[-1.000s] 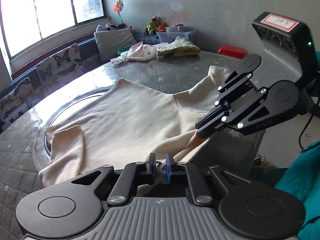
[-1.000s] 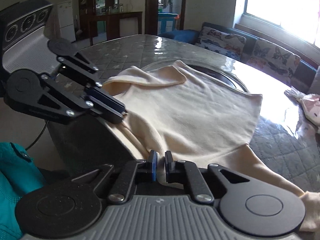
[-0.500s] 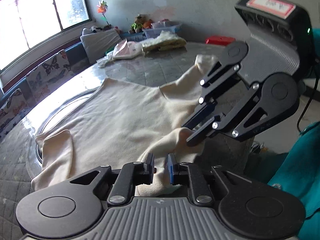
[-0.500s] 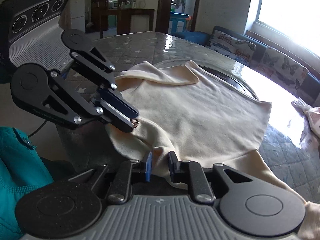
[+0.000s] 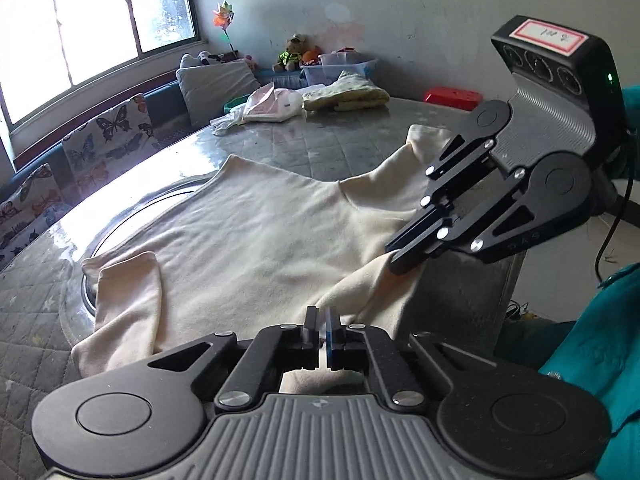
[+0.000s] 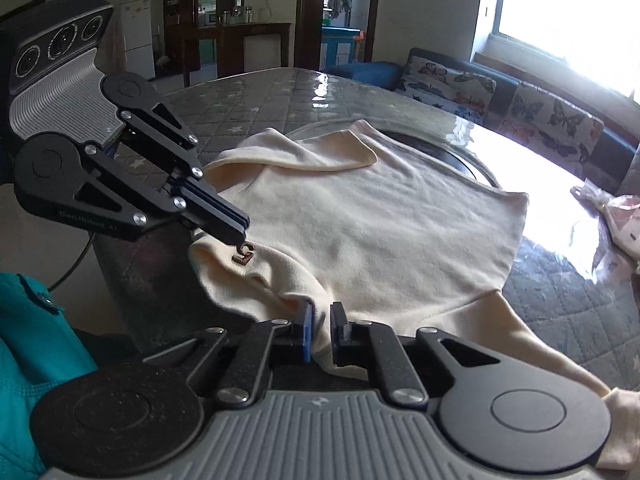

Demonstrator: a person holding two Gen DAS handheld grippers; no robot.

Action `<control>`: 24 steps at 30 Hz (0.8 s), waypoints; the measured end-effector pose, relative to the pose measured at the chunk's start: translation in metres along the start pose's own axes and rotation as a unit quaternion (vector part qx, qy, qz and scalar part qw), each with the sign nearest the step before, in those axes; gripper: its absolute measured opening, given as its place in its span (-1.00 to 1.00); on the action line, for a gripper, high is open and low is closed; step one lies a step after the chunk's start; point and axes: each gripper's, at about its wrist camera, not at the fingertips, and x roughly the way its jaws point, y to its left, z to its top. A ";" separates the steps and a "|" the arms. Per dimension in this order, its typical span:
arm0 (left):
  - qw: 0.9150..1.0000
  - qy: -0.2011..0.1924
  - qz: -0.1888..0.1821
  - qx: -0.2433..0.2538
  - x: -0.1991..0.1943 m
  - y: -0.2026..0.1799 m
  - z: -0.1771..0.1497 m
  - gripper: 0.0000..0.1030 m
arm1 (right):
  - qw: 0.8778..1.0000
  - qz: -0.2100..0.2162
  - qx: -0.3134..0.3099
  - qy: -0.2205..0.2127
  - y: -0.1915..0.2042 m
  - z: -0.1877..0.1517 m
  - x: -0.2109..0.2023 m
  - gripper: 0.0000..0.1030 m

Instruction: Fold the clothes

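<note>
Cloth fills the middle of both views: a cream garment (image 5: 256,240) lies spread across the round quilted table (image 5: 304,148), its near edge hanging over the rim toward the bottom of the frame. In the left wrist view, the left gripper (image 5: 322,326) sits at bottom centre, jaws drawn almost together with a fold of the cream fabric pinched between them. At right of that same frame, the right gripper (image 5: 402,262) comes in from the upper right, its tips down on the bunched near edge of the garment. In the right wrist view, though, the right gripper (image 6: 322,320) shows a clear gap between its fingers (image 6: 306,330), cloth lying loose in the gap. The left gripper (image 6: 236,232) appears at left there, fingers pressed flat together just above a small brown mark (image 6: 244,254) on the fabric. One sleeve (image 5: 124,300) lies folded at lower left of the left view. Far across the table, a yellowish cloth pile (image 5: 344,96) and pink items (image 5: 268,104) rest near the wall. Teal clothing (image 5: 600,340) shows at the right edge.
</note>
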 end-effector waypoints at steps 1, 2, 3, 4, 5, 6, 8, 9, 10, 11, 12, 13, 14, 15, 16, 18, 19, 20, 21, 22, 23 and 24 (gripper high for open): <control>1.000 0.004 -0.005 -0.001 0.000 0.000 -0.002 -0.94 | 1.000 0.004 0.004 0.003 -0.002 -0.001 0.000 -0.85; 1.000 0.008 -0.010 -0.001 0.000 0.000 -0.003 -0.93 | 1.000 0.006 0.004 0.005 -0.002 -0.002 -0.001 -0.85; 1.000 0.010 -0.010 0.001 0.000 -0.001 -0.003 -0.88 | 1.000 0.008 0.004 0.007 -0.003 -0.002 -0.002 -0.85; 1.000 0.009 -0.007 0.005 0.001 -0.003 -0.002 -0.85 | 1.000 0.007 0.002 0.009 -0.003 -0.003 -0.002 -0.84; 1.000 0.008 -0.004 0.008 0.003 -0.005 0.000 -0.75 | 1.000 0.006 -0.001 0.009 -0.002 -0.003 -0.002 -0.78; 1.000 0.005 -0.003 0.011 0.004 -0.006 0.002 -0.71 | 1.000 0.007 -0.002 0.007 -0.002 -0.002 -0.002 -0.69; 1.000 -0.001 -0.007 0.018 0.009 -0.009 0.006 -0.50 | 1.000 0.009 -0.007 0.003 0.000 0.000 -0.001 -0.63; 1.000 0.001 -0.009 0.024 0.013 -0.010 0.008 -0.47 | 1.000 0.010 -0.012 0.002 0.002 0.001 0.000 -0.62; 0.999 0.005 -0.008 0.032 0.017 -0.012 0.009 -0.47 | 1.000 0.010 -0.017 0.001 0.004 0.003 0.002 -0.61; 0.999 0.010 -0.007 0.040 0.022 -0.014 0.008 -0.48 | 1.000 0.010 -0.020 0.000 0.005 0.003 0.005 -0.61; 0.999 0.017 -0.004 0.044 0.027 -0.015 0.007 -0.48 | 1.000 0.011 -0.023 -0.001 0.007 0.004 0.007 -0.61; 0.999 0.024 -0.002 0.046 0.032 -0.015 0.006 -0.51 | 1.000 0.011 -0.026 -0.002 0.008 0.004 0.010 -0.61; 0.998 0.031 0.001 0.047 0.037 -0.015 0.005 -0.57 | 1.000 0.011 -0.027 -0.002 0.009 0.004 0.012 -0.61; 0.998 0.033 0.001 0.047 0.040 -0.015 0.005 -0.66 | 1.000 0.011 -0.021 -0.003 0.008 0.005 0.015 -0.63; 0.999 0.031 -0.003 0.044 0.039 -0.014 0.005 -0.87 | 1.000 0.013 -0.011 -0.003 0.006 0.006 0.016 -0.63; 0.999 0.022 -0.013 0.033 0.032 -0.011 0.006 -0.94 | 1.000 0.021 0.003 -0.005 0.002 0.007 0.015 -0.65; 0.999 0.017 -0.018 0.027 0.028 -0.009 0.006 -0.95 | 1.000 0.026 0.007 -0.006 0.000 0.007 0.013 -0.66; 0.999 0.011 -0.024 0.021 0.024 -0.007 0.006 -0.95 | 0.999 0.032 0.008 -0.005 -0.001 0.008 0.010 -0.66; 0.999 0.008 -0.028 0.017 0.021 -0.006 0.006 -0.95 | 0.999 0.040 0.007 -0.002 -0.002 0.008 0.008 -0.66; 0.999 0.007 -0.031 0.015 0.019 -0.005 0.006 -0.96 | 0.999 0.047 0.006 -0.001 -0.003 0.007 0.006 -0.66; 0.999 0.005 -0.034 0.014 0.017 -0.004 0.006 -0.96 | 0.999 0.052 0.006 -0.002 -0.003 0.007 0.003 -0.64; 0.999 0.004 -0.037 0.012 0.015 -0.003 0.006 -0.96 | 0.998 0.059 0.009 -0.004 -0.004 0.007 0.000 -0.62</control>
